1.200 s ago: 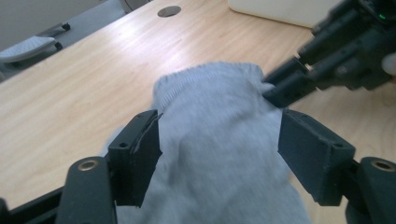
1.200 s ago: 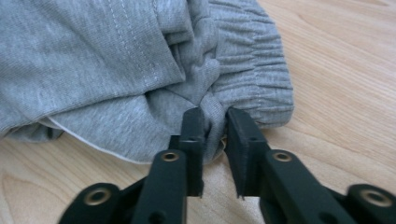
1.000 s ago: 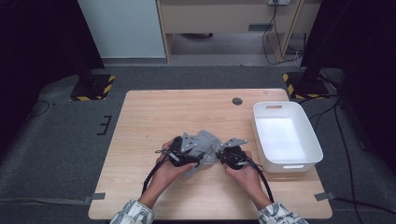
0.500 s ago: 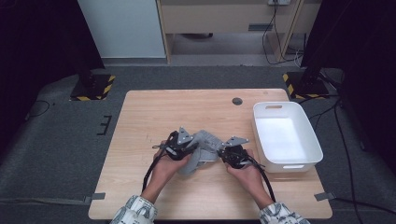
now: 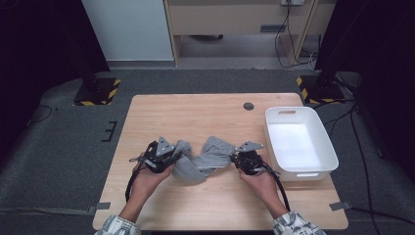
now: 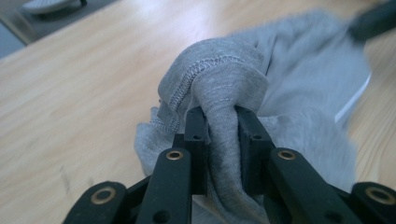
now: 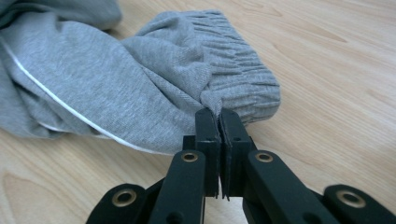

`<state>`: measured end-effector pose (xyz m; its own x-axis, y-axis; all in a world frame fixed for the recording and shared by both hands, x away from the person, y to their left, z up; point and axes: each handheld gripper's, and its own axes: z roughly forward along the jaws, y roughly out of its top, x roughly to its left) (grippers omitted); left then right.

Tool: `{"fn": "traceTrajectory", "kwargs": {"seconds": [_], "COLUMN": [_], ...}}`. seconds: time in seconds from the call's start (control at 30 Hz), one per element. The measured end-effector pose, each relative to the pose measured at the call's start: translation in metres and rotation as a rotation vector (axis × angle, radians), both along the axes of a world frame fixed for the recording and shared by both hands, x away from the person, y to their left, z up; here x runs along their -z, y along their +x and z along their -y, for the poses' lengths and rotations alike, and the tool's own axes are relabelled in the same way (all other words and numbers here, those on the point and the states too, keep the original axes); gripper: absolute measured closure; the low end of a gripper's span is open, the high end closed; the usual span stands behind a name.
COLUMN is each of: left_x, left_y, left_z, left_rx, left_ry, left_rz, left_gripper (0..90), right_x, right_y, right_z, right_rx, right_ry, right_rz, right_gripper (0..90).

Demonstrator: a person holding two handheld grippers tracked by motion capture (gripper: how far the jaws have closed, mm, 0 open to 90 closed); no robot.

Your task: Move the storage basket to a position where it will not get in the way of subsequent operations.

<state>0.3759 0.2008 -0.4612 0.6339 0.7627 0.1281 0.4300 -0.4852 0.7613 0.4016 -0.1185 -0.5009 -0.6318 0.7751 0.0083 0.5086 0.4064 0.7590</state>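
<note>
While the high view gives only a grey garment (image 5: 203,164) stretched between the left tool (image 5: 177,157) and right tool (image 5: 236,159) on the table (image 5: 195,117), beside the white bin (image 5: 299,144), the gripper views add detail: left tool (image 6: 223,154) clamped on a stitched hem fold, its jaws having just been closing; right tool (image 7: 219,151) pinched on the gathered waistband (image 7: 238,70). Earlier the cloth lay bunched; now the left hand (image 5: 147,178) sits farther left.
</note>
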Motion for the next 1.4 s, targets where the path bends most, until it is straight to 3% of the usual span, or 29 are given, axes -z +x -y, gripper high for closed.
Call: {"fn": "traceTrajectory", "kwargs": {"seconds": [0.1,0.23,0.33,0.37,0.43,0.6,0.73,0.87,1.07,1.2,1.3,1.33,1.4], "left_x": [0.01,0.026,0.026,0.024,0.017,0.0,-0.01,-0.012,-0.002,0.005,0.01,0.012,0.014], "left_y": [-0.001,0.0,-0.001,-0.001,-0.001,-0.003,-0.004,-0.002,0.006,0.013,0.016,0.016,0.018], "left_z": [-0.01,-0.018,-0.021,-0.022,-0.021,-0.013,-0.002,0.02,0.061,0.078,0.085,0.087,0.09], "left_rx": [-0.024,-0.024,-0.021,-0.024,-0.034,-0.007,0.032,0.145,0.237,0.249,0.244,0.238,0.223], "left_ry": [0.014,0.04,0.045,0.034,0.015,-0.013,-0.047,-0.076,-0.041,-0.056,-0.032,-0.014,0.016], "left_rz": [-0.024,-0.092,-0.098,-0.089,-0.049,0.026,0.056,0.047,0.008,-0.037,-0.042,-0.037,-0.038], "left_gripper": [76.5,76.8,76.2,74.5,60.9,41.6,34.2,33.2,31.3,29.6,29.6,32.7,48.8], "right_x": [-0.002,-0.007,-0.01,-0.011,-0.017,-0.032,-0.037,-0.042,-0.047,-0.047,-0.047,-0.047,-0.046], "right_y": [0.002,0.001,0.001,0.001,0.0,-0.001,0.003,0.008,0.016,0.018,0.019,0.019,0.02], "right_z": [0.003,0.006,0.006,0.006,0.004,-0.002,-0.01,-0.019,-0.031,-0.034,-0.035,-0.035,-0.035], "right_rx": [0.014,0.027,0.023,0.021,0.019,0.001,-0.006,-0.007,-0.005,-0.001,-0.006,-0.007,-0.006], "right_ry": [0.004,0.024,0.04,0.048,0.073,0.11,0.113,0.118,0.103,0.101,0.101,0.099,0.098], "right_rz": [0.005,0.018,0.018,0.02,0.021,0.038,0.035,0.03,0.026,0.021,0.018,0.018,0.018], "right_gripper": [88.3,88.4,88.4,88.3,88.3,88.1,88.1,88.1,88.0,87.9,87.7,87.7,87.6]}}
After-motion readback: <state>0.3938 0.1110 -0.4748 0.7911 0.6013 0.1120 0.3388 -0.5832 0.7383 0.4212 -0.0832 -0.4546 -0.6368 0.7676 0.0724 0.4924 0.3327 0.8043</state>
